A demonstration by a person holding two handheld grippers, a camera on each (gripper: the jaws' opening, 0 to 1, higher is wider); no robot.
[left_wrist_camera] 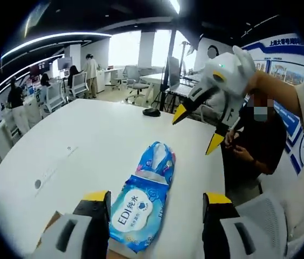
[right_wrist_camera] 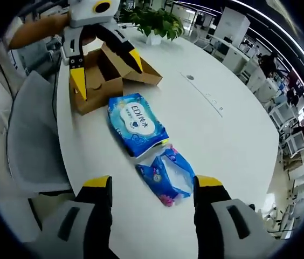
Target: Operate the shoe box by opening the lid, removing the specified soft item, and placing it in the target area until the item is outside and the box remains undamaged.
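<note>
Lying flat on the white table (right_wrist_camera: 216, 135), wipes pack (right_wrist_camera: 137, 123) is sitting outside the open shoe box (right_wrist_camera: 106, 73); left gripper (right_wrist_camera: 106, 67) & right gripper (left_wrist_camera: 198, 128) are hovering w/ jaws spread, holding nothing.

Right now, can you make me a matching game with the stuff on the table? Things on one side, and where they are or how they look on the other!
Things:
1. wipes pack
2. cardboard box
3. potted plant
4. left gripper

Descriptions:
A. green, at the table's far edge
B. brown, lid open
C. yellow tips, apart, above the box
D. blue, lying flat on the white table

Pairs: 1-D, 2-B, 3-A, 4-C
</note>
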